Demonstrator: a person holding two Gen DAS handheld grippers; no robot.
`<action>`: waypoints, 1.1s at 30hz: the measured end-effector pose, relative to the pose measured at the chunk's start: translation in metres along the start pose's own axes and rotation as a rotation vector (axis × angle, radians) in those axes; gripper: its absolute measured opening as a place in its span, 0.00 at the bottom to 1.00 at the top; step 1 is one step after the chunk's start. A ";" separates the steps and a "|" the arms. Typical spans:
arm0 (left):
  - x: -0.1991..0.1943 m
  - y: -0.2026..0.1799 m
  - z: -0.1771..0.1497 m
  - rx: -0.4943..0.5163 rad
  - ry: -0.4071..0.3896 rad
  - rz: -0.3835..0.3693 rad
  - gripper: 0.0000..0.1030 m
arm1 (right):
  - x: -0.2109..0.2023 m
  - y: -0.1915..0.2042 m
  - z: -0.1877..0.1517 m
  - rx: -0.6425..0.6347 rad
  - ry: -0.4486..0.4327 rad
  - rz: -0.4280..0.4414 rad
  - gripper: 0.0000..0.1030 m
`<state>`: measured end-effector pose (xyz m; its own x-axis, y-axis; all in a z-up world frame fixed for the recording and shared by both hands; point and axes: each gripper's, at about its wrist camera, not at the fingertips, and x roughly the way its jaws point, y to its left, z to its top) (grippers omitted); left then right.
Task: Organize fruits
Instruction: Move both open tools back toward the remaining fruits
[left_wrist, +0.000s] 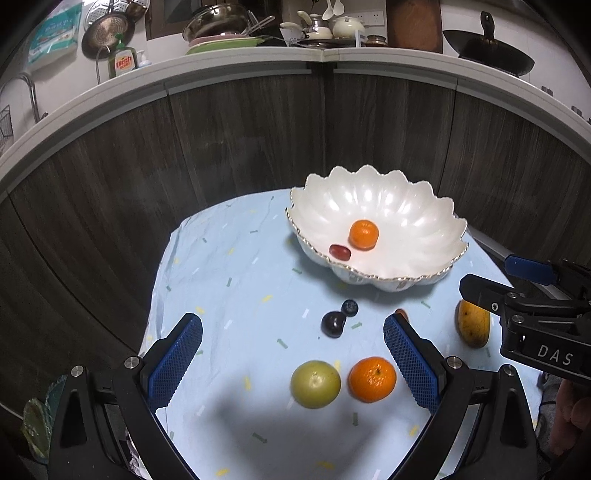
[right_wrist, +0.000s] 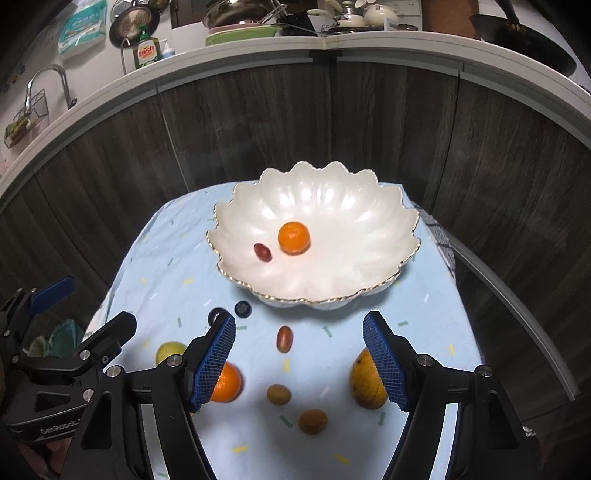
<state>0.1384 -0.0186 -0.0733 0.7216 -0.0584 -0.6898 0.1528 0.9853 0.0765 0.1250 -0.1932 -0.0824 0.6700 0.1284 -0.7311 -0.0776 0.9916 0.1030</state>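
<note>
I hold both tongs over the table with the blue cloth (left_wrist: 229, 266), and both are released, with nothing between the pads. The work is only at its beginning, in my judgement. In the white scalloped bowl (right_wrist: 369, 229) there are two fruits already: a small orange (right_wrist: 293, 237) and a red grape (right_wrist: 263, 252) just beside it. All the rest is on the cloth and waits.

In front of my left tongs (left_wrist: 293, 363) lie a green round fruit (left_wrist: 316, 384) and a bigger orange (left_wrist: 372, 379), side by side and nearly touching. They are between the two open fingers in the picture, but lower than the tips, so I am above them and not around them. A bit further, toward the bowl, there is a dark plum (left_wrist: 333, 324) touching a blueberry (left_wrist: 349, 307).

In front of my right tongs (right_wrist: 299, 363) I see another reddish grape (right_wrist: 284, 338), then a small brownish-green fruit (right_wrist: 278, 394) and a small orange-brown one (right_wrist: 313, 421) (maybe kumquats, I cannot tell exactly). The yellow mango (right_wrist: 365, 387) lies just beside my right finger, partly hidden behind the pad. The bowl stands beyond all these fruits, at the far side of the cloth.

So two pieces are done and about eight remain, as much as I can count.
</note>
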 end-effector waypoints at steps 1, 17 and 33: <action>0.001 0.001 -0.002 0.001 0.003 0.001 0.97 | 0.001 0.001 -0.002 -0.002 0.005 0.002 0.70; 0.030 0.003 -0.035 0.015 0.085 -0.008 0.97 | 0.028 0.014 -0.030 -0.048 0.070 0.007 0.70; 0.055 0.001 -0.053 0.059 0.153 -0.041 0.95 | 0.049 0.018 -0.048 -0.069 0.126 0.001 0.69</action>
<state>0.1422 -0.0124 -0.1493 0.6034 -0.0685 -0.7945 0.2223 0.9713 0.0851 0.1215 -0.1685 -0.1488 0.5725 0.1256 -0.8102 -0.1318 0.9894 0.0603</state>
